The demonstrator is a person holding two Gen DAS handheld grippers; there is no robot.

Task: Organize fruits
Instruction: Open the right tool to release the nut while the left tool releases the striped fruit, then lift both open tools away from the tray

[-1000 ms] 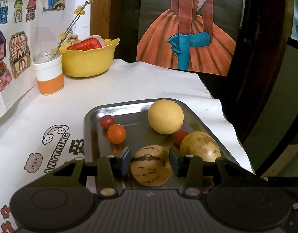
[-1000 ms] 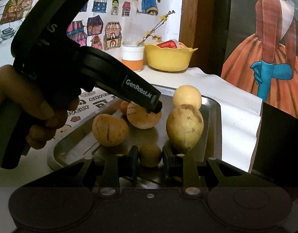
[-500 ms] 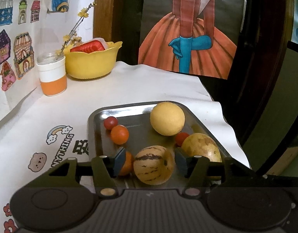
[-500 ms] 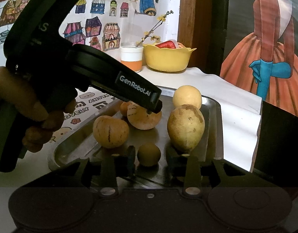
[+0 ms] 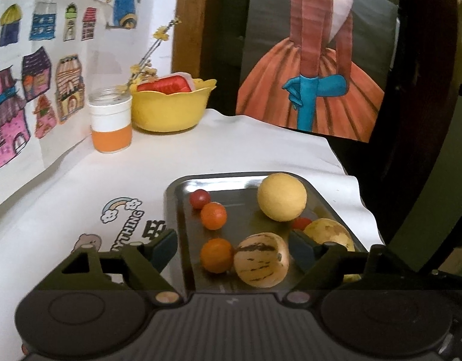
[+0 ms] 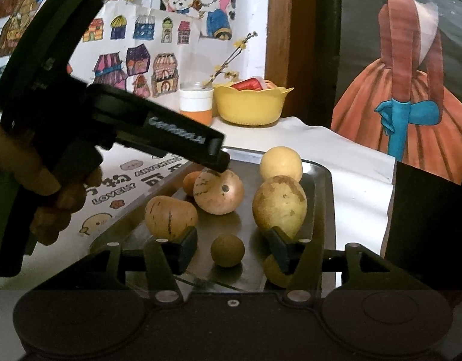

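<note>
A steel tray (image 5: 174, 207) holds the fruit. A striped melon (image 5: 261, 263) lies free on it between the wide-open fingers of my left gripper (image 5: 232, 248), with an orange tomato (image 5: 216, 255) touching its left side. Behind them are another orange tomato (image 5: 213, 215), a red cherry tomato (image 5: 199, 198), a round yellow fruit (image 5: 282, 197) and a speckled yellow fruit (image 5: 330, 234). My right gripper (image 6: 233, 246) is open around a small brown ball-shaped fruit (image 6: 227, 250), which rests on the tray (image 6: 325, 186). A second striped fruit (image 6: 170, 221) sits by its left finger.
A yellow bowl (image 5: 170, 108) with a red item and an orange-and-white jar (image 5: 111, 123) stand at the back by the wall. The white printed tablecloth (image 5: 80, 186) ends just right of the tray. A hand (image 6: 44, 186) holds the left gripper body (image 6: 170, 138) above the tray.
Both grippers have opened. The left one let go of the striped melon and drew back. The right one released the small brown fruit, which now rests on the tray.
</note>
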